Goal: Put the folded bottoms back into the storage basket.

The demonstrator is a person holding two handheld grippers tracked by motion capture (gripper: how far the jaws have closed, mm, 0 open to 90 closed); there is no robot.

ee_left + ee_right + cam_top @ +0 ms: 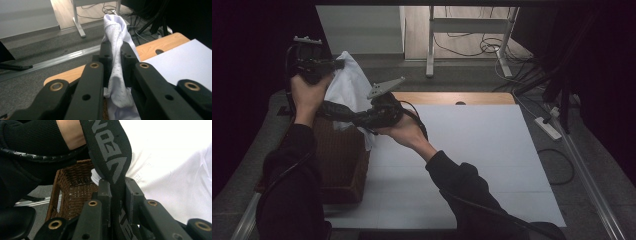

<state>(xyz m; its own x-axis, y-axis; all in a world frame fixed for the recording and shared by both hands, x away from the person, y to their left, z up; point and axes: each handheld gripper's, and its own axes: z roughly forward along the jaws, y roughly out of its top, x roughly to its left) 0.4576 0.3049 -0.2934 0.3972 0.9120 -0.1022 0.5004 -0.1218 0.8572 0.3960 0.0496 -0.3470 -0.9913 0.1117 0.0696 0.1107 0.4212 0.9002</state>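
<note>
A white garment (348, 84) with a black elastic band hangs in the air over a brown wicker basket (339, 160) at the table's left. My left gripper (338, 64) is raised high and shut on a bunched fold of the white cloth (115, 27), which runs up between its jaws (116, 53). Lower and to the right, my right gripper (332, 109) points left. In the right gripper view it (117, 188) is shut on the black band (110, 150), which bears grey lettering. The white cloth (175, 170) spreads behind it.
A white board (472, 150) covers the wooden table (452, 97) to the right of the basket. The basket's woven inside (75, 187) shows below the band. Beyond the table are a desk frame (430, 45), floor cables and a power strip (548, 128).
</note>
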